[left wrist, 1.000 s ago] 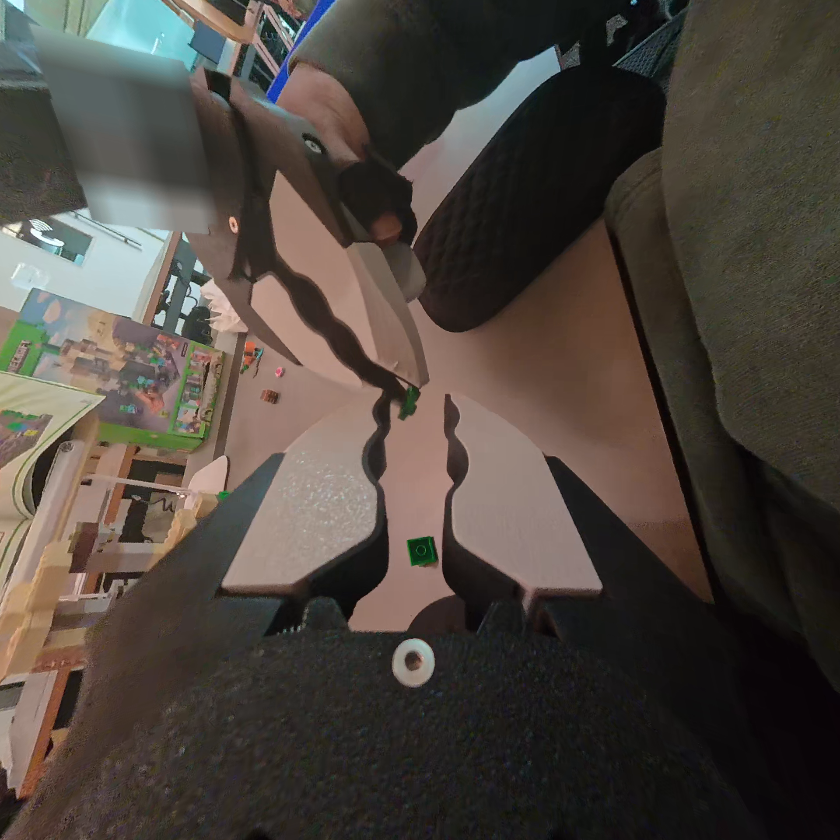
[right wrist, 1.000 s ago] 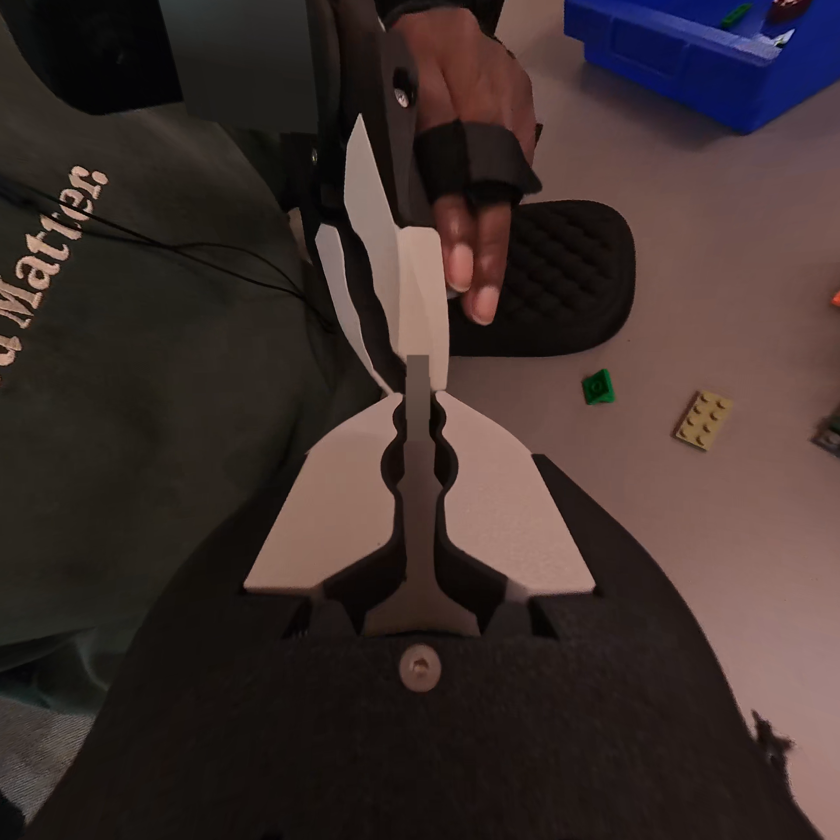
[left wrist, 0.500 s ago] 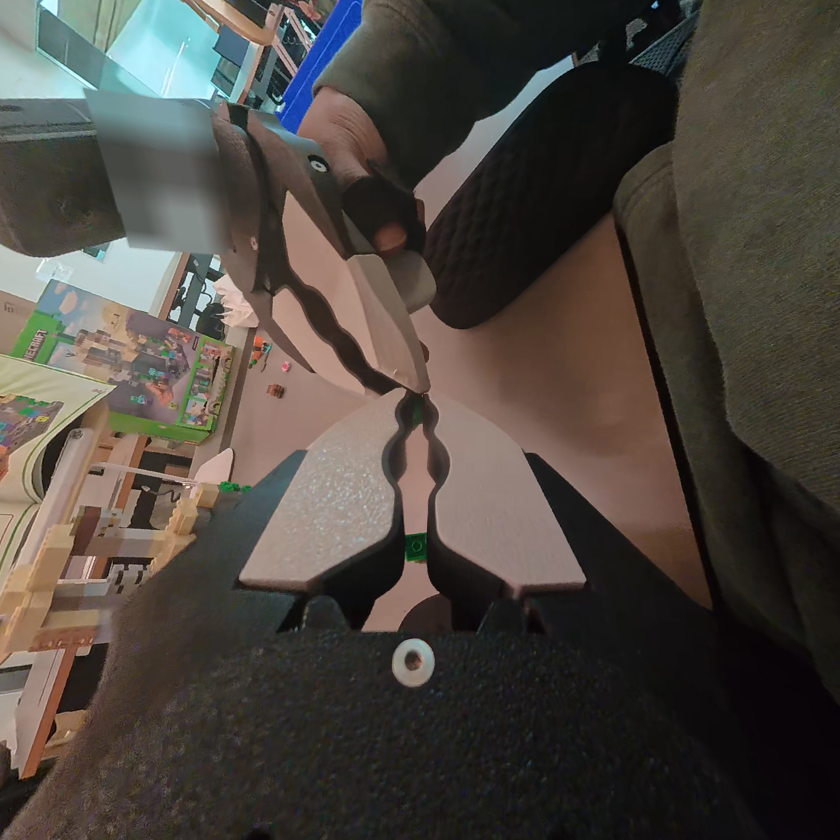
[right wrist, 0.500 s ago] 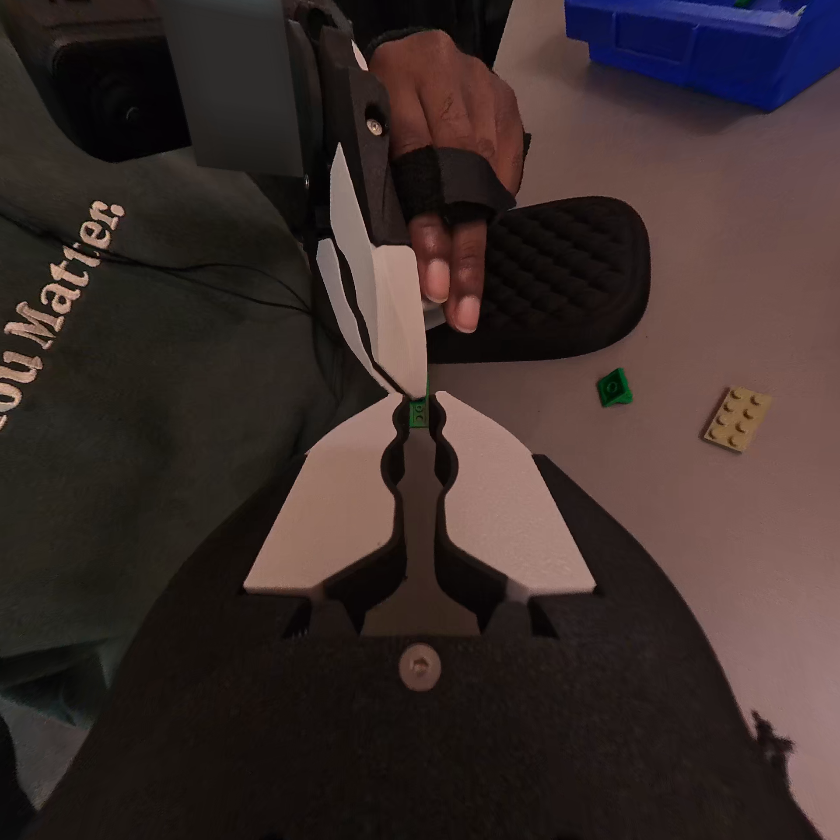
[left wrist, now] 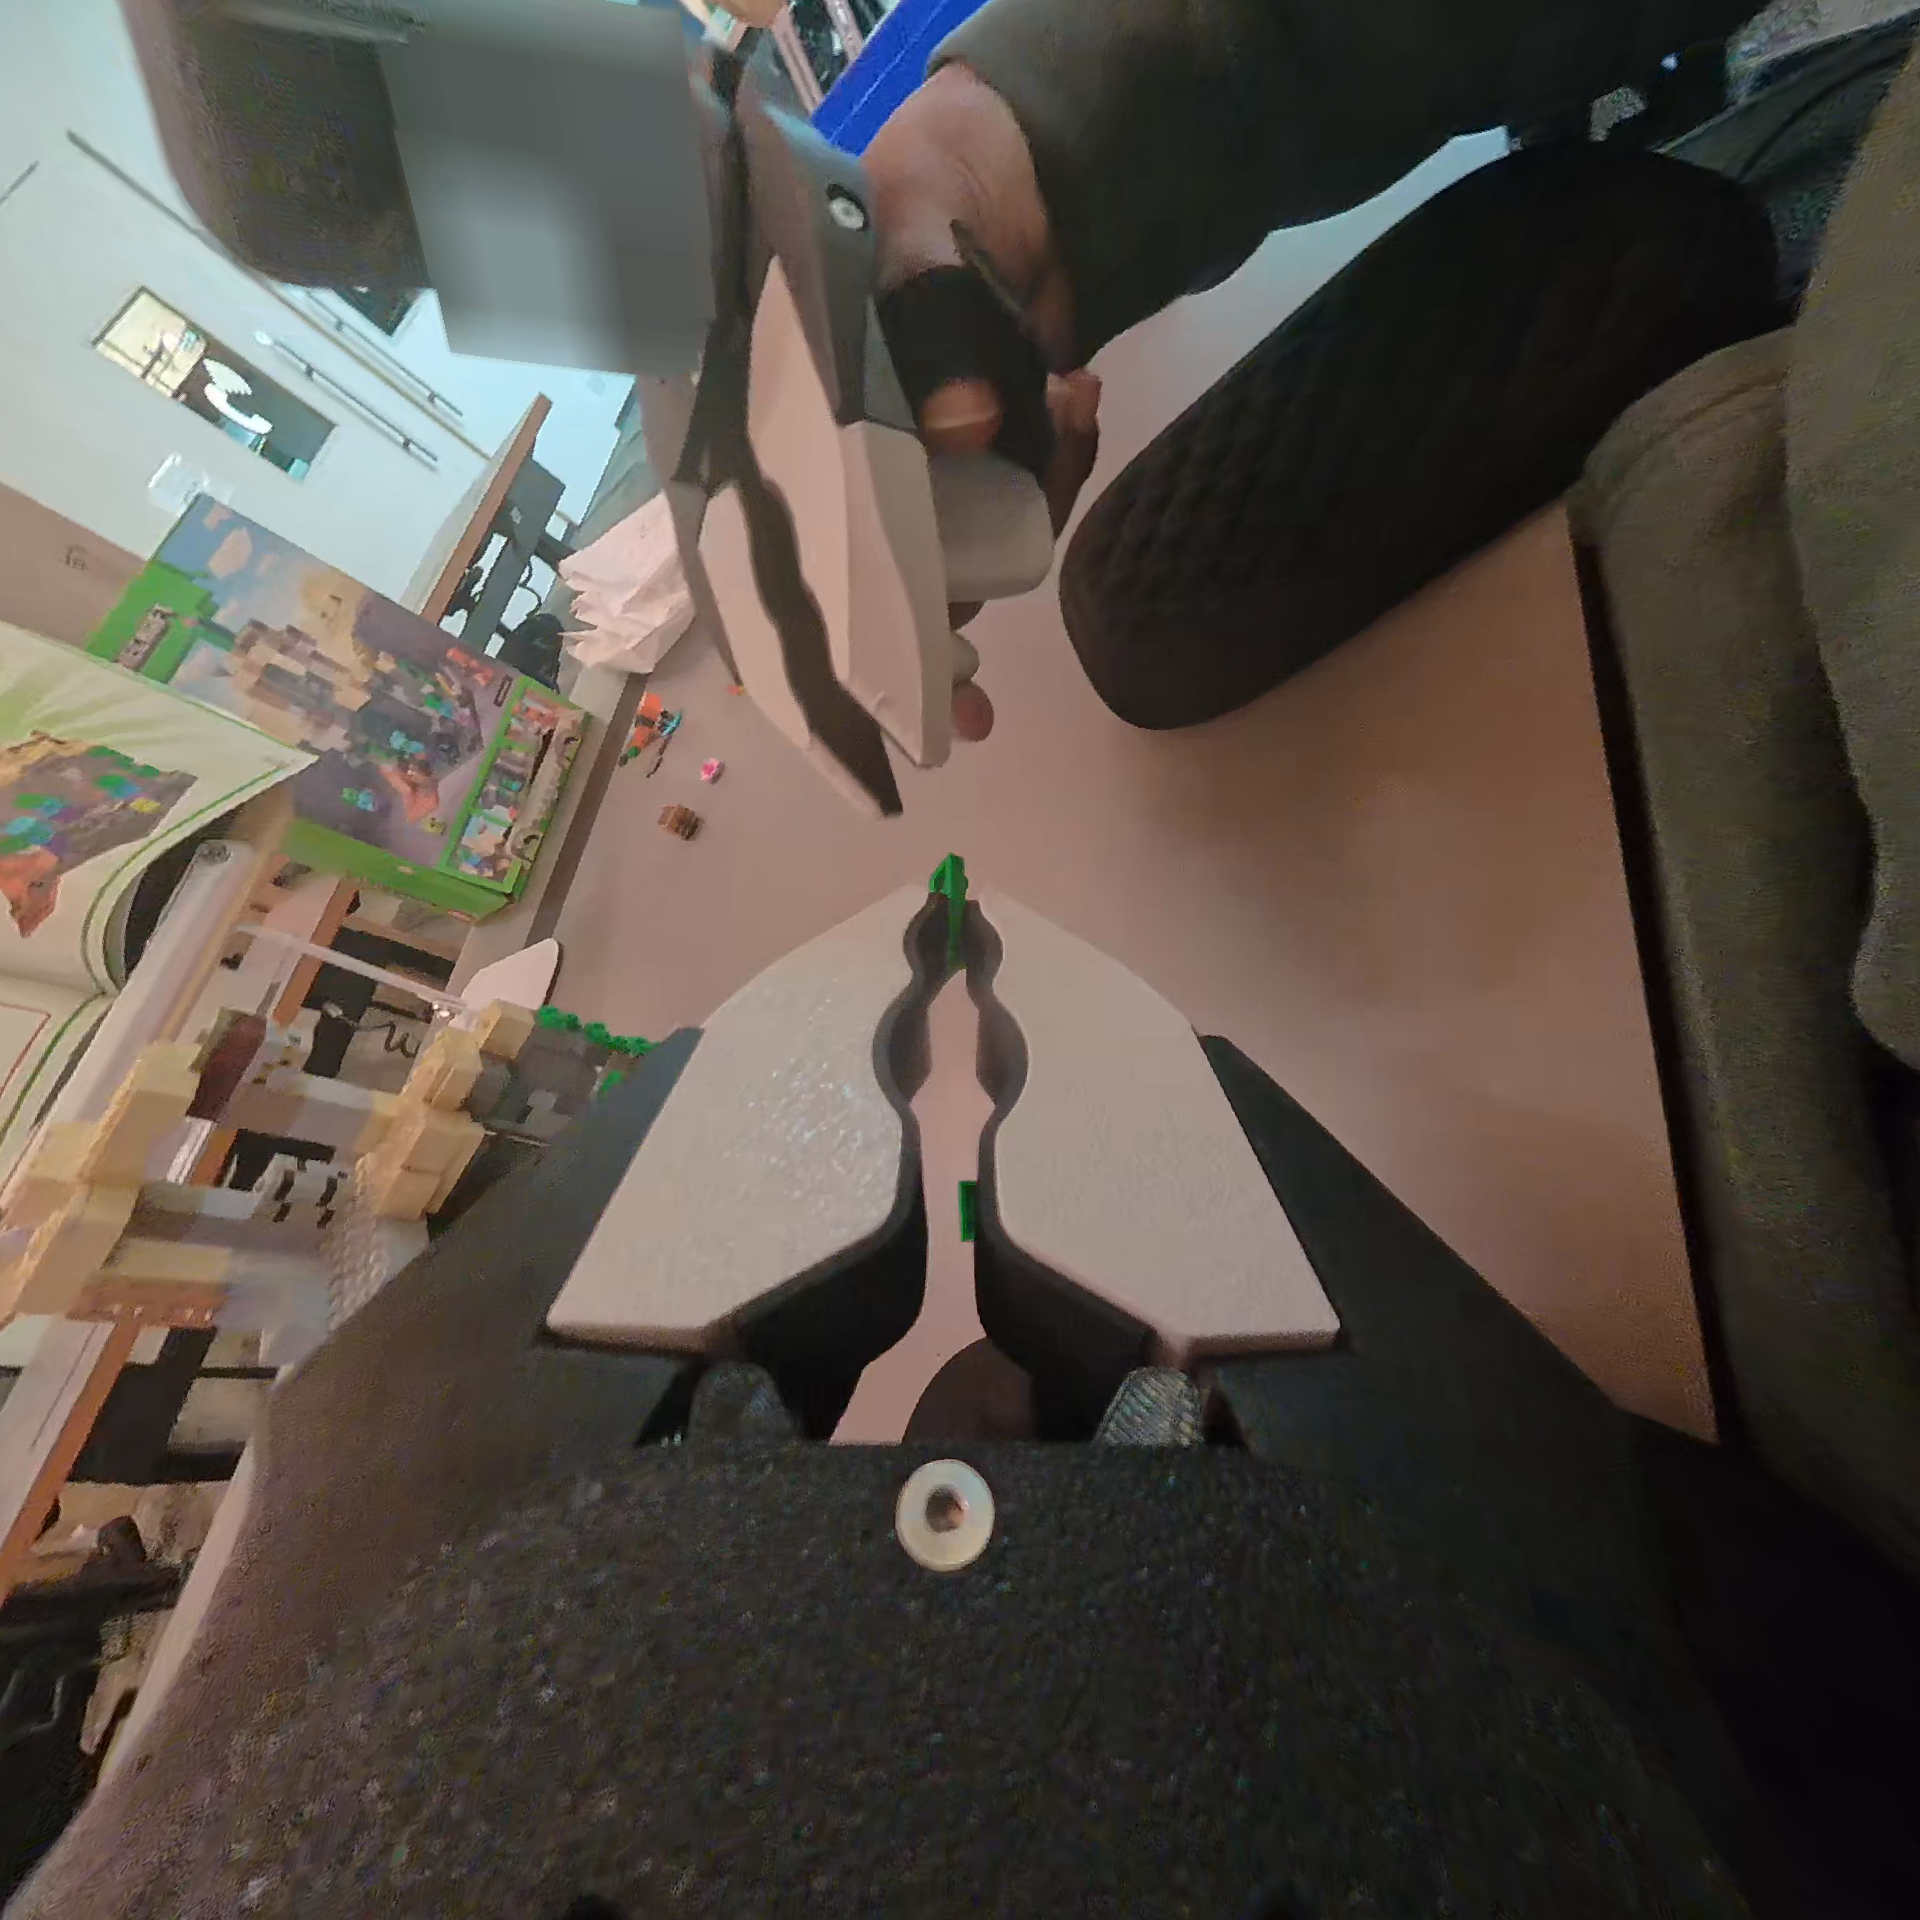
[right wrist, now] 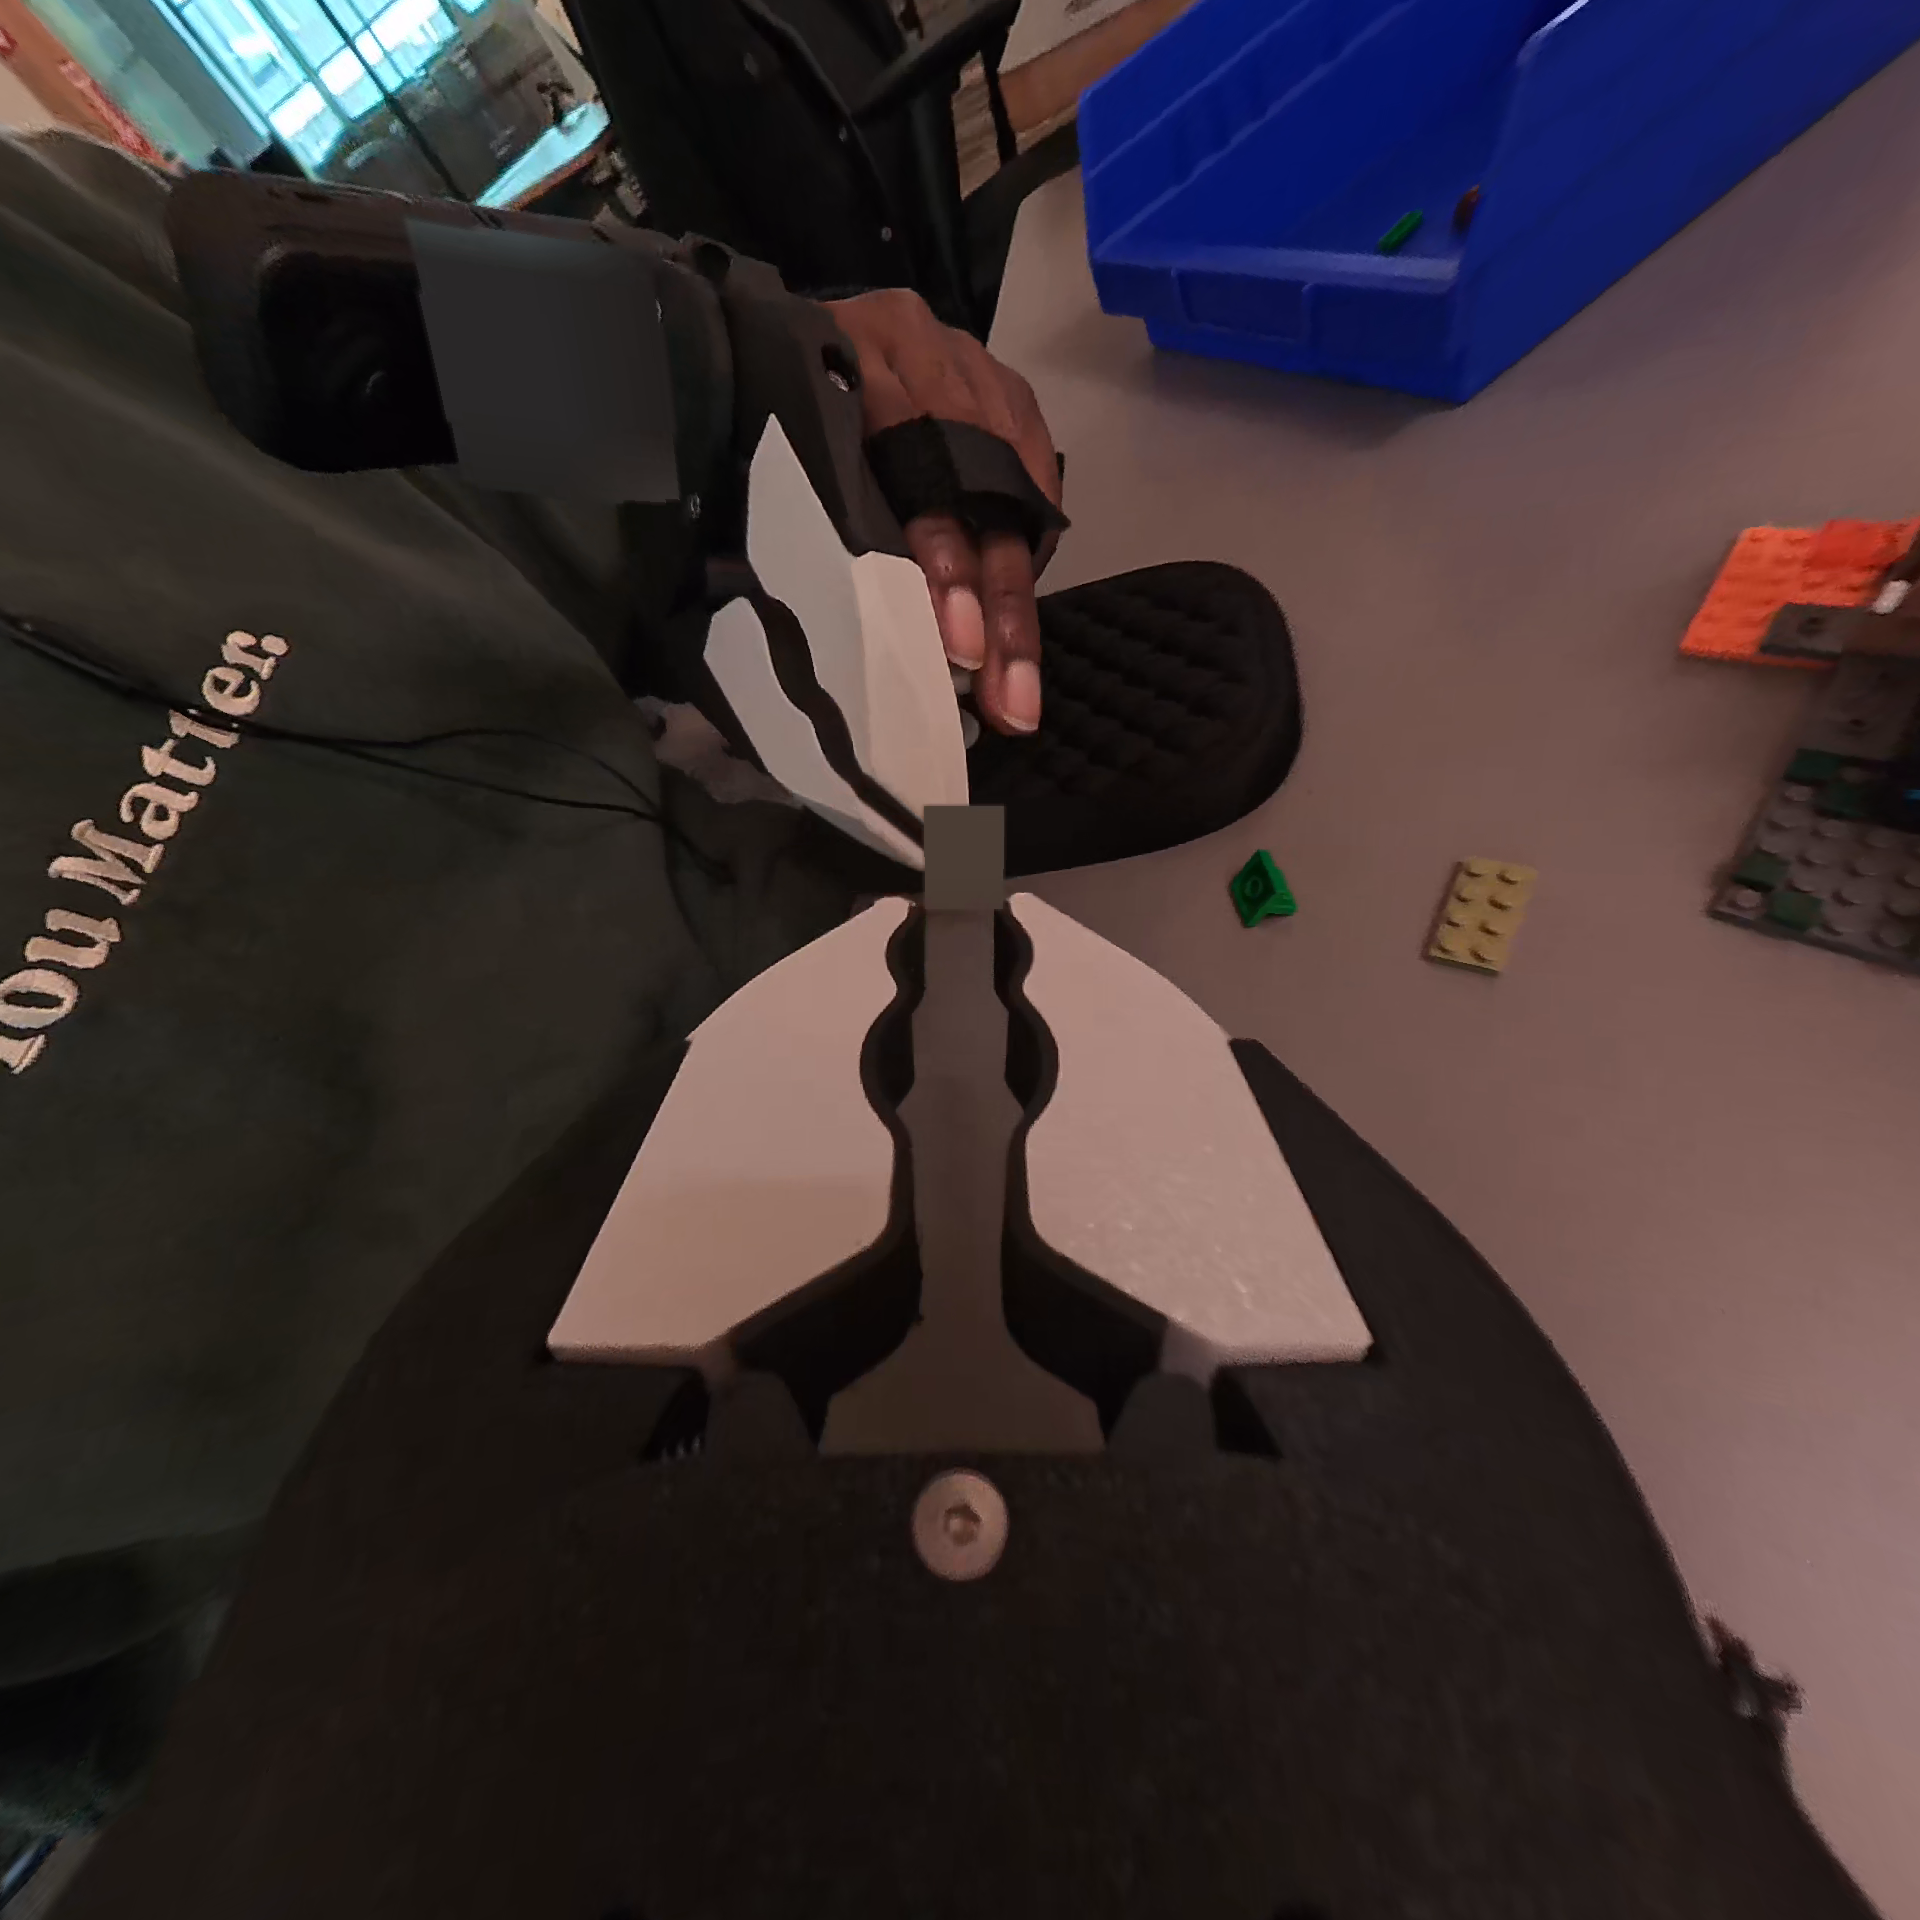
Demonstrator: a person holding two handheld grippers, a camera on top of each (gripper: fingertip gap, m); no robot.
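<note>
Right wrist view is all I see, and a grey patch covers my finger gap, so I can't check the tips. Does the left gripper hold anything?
Observer: Yes. The left gripper is shut on a small green piece, pinched at its fingertips.
Operator: Is anything in my right gripper?
Observer: The left wrist view shows nothing at the right gripper tips, which are apart from the piece.
Operator: What lies beyond it?
Observer: A colourful toy-set box stands at the table's far side.
</note>
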